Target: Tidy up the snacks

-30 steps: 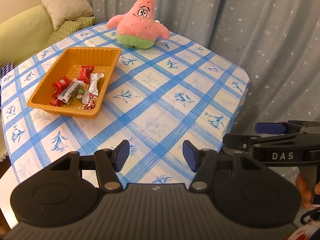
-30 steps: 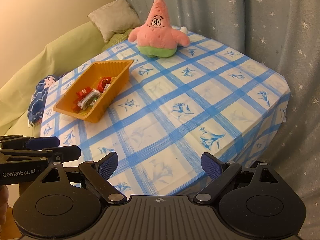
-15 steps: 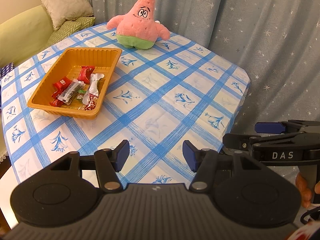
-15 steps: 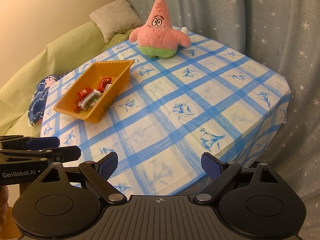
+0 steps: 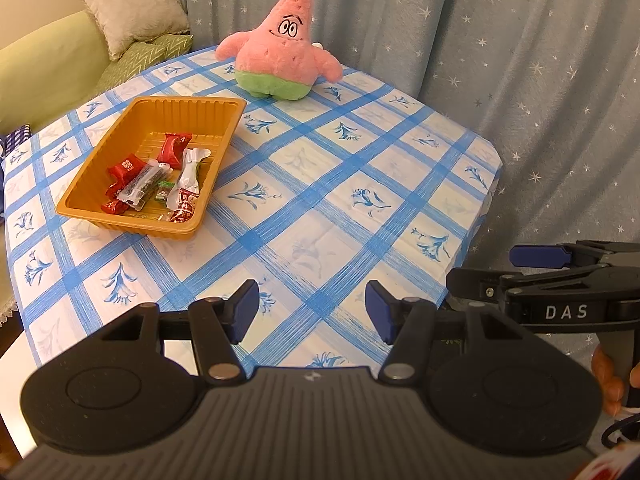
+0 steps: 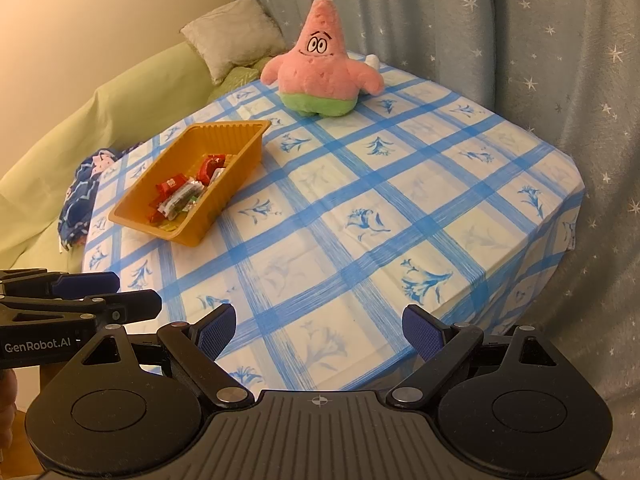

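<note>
Left wrist: ribbed orange plastic tray [image 5: 100, 152], crinkly foil-wrapped snacks [image 5: 160, 184]

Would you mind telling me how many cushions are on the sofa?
2: a beige cushion leaning on the sofa back, and a green zigzag cushion lying below it. Others may be hidden.

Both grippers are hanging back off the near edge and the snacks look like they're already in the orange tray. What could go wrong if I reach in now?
The orange tray looks light; a finger catching its rim could tip it and spill the wrapped snacks.

The tablecloth might bunch under dragging fingers and pull the tray.

The pink plush stands close behind and could be knocked.
</note>
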The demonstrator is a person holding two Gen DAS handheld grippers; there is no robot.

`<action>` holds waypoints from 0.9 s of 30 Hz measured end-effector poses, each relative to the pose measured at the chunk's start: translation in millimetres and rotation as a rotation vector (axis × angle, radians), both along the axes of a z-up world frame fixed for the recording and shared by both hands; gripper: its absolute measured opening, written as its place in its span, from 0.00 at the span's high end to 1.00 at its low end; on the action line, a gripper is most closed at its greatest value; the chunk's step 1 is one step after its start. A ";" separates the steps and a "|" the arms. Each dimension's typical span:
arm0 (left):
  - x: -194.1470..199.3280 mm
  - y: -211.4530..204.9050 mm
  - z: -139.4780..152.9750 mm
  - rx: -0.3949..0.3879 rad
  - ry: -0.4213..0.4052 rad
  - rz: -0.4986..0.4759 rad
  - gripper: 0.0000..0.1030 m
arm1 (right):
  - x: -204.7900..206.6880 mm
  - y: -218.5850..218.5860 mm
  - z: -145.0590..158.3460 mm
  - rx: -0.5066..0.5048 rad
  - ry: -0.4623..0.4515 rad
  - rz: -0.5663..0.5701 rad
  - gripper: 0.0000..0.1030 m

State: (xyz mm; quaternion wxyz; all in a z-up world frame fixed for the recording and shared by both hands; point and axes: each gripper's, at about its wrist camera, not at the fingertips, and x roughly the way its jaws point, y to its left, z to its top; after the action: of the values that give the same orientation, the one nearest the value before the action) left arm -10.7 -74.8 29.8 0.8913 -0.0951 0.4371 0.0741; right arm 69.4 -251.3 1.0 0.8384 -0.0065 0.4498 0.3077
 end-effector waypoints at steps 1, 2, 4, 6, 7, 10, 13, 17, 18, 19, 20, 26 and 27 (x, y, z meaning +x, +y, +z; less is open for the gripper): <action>0.3 0.6 0.7 0.000 0.000 0.000 0.45 | 0.0 0.0 -0.1 0.000 0.000 0.000 0.13; 0.2 0.5 0.6 0.000 0.000 0.000 0.45 | 0.0 0.3 0.1 0.000 0.000 0.000 0.13; 0.3 0.5 0.9 -0.001 0.000 0.001 0.45 | -0.1 -0.4 -0.2 0.000 0.001 0.000 0.13; -0.1 -0.1 0.4 0.001 -0.001 0.001 0.45 | -0.1 -0.1 0.2 0.001 0.000 0.001 0.13; 0.1 0.0 0.7 0.002 -0.001 0.001 0.45 | -0.1 -0.7 -0.4 0.001 0.000 0.001 0.13; 0.4 0.4 1.4 0.002 -0.001 0.002 0.45 | -0.2 -0.7 -0.4 0.001 0.000 0.000 0.13; 0.4 0.4 1.5 0.002 -0.002 0.002 0.45 | -0.3 -0.8 -0.3 0.001 0.000 0.000 0.13; 0.5 0.5 1.6 0.002 -0.002 0.002 0.45 | -0.4 -0.8 -0.3 0.001 0.000 0.000 0.13; 0.5 0.5 1.7 0.002 -0.002 0.002 0.45 | -0.4 -0.7 -0.2 0.002 -0.001 0.000 0.13; 0.4 0.3 1.6 0.002 -0.002 0.002 0.45 | -0.4 -0.8 -0.2 0.001 -0.001 0.000 0.13; 0.3 0.3 1.6 0.002 -0.002 0.002 0.45 | -0.4 -0.6 0.0 0.002 -0.001 0.000 0.13; 1.0 1.0 4.1 0.004 -0.006 0.002 0.45 | -0.6 -1.2 0.1 0.002 -0.001 0.000 0.13; 0.6 0.6 3.7 0.004 -0.006 0.003 0.45 | -0.6 -1.4 -0.2 0.002 -0.001 0.000 0.13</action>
State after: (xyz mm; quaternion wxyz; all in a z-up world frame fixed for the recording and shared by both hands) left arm -10.1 -74.3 33.5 0.8928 -0.0942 0.4340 0.0759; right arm 68.8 -252.7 0.9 0.8386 -0.0056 0.4492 0.3082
